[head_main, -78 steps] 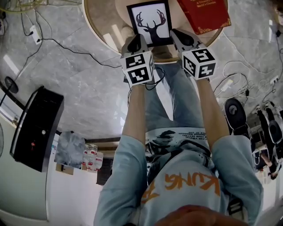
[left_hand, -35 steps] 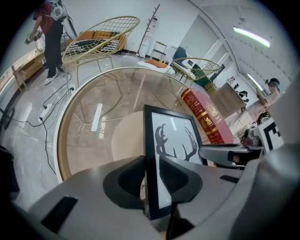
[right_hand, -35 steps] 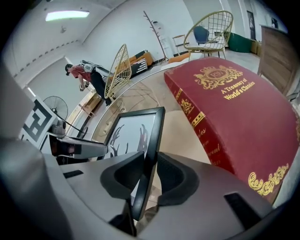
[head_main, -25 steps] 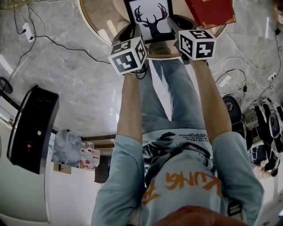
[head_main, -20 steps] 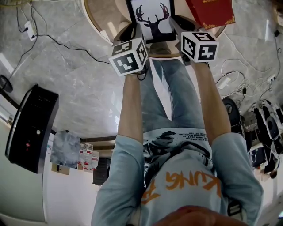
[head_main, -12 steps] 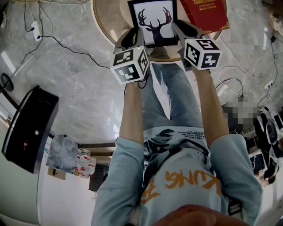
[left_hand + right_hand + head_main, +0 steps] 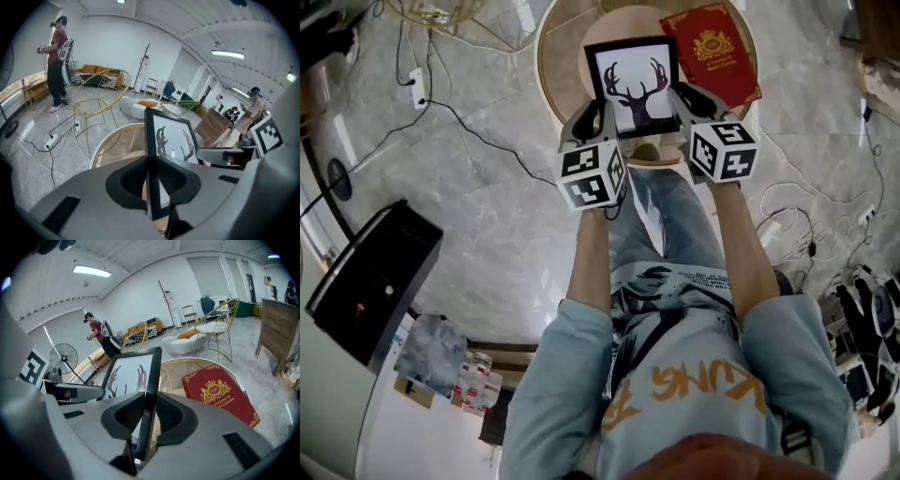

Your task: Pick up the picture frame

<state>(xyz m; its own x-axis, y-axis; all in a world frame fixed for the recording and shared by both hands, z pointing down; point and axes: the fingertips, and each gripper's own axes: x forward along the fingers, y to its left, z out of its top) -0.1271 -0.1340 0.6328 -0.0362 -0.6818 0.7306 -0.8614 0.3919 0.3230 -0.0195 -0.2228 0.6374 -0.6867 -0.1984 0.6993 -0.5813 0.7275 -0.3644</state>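
Note:
The picture frame [image 7: 635,86], black-edged with a dark deer head on white, hangs in the air above the round table [image 7: 555,66]. My left gripper [image 7: 596,111] is shut on its left edge and my right gripper [image 7: 682,98] is shut on its right edge. In the left gripper view the frame [image 7: 165,137] stands edge-on between the jaws of the left gripper [image 7: 151,174], pads pressed on it. The right gripper view shows the frame [image 7: 132,374] pinched the same way by the right gripper [image 7: 149,413].
A red book [image 7: 710,52] [image 7: 218,394] lies on the table's right part. Cables and a power strip [image 7: 416,77] run over the marble floor at the left. A black box [image 7: 370,284] stands at the lower left. A gold wire chair [image 7: 98,93] and two people stand farther off.
Both grippers have risen with the frame between them, lifting it off the table. The view has widened, so the whole table top and book now show beneath the frame.

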